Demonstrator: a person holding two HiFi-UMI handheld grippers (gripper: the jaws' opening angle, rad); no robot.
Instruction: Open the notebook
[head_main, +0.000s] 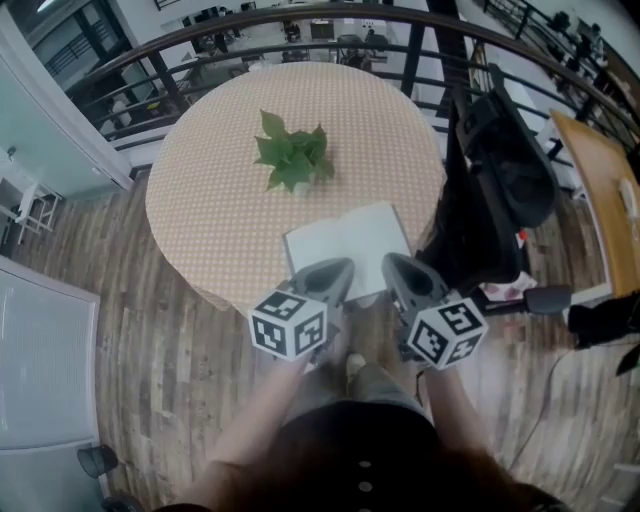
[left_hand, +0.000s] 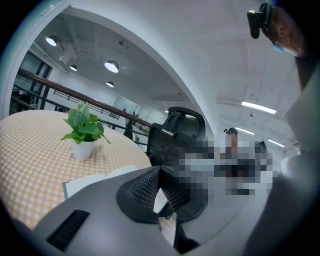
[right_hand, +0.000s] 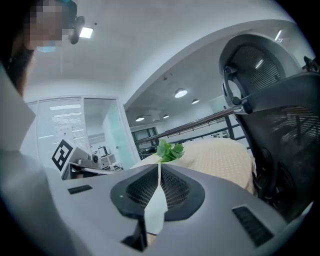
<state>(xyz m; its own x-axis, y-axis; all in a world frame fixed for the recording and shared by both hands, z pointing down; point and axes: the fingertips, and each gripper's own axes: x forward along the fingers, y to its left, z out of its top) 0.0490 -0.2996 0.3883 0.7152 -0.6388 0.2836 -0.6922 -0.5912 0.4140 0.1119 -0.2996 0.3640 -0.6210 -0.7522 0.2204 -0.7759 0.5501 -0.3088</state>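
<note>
The notebook (head_main: 345, 240) lies open on the near edge of the round checked table (head_main: 215, 205), its white pages facing up. Both grippers hover at its near side, above the table edge. The left gripper (head_main: 343, 268) points at the notebook's near left part, and its jaws meet with nothing between them (left_hand: 159, 171). The right gripper (head_main: 393, 264) points at the near right corner, jaws also together and empty (right_hand: 159, 168). In the left gripper view the pages (left_hand: 95, 179) show just beyond the jaws.
A small potted plant (head_main: 292, 155) stands mid-table behind the notebook. A black mesh office chair (head_main: 500, 170) is close at the table's right. A curved railing (head_main: 300, 20) runs behind the table, and a wooden desk (head_main: 600, 190) is at the far right.
</note>
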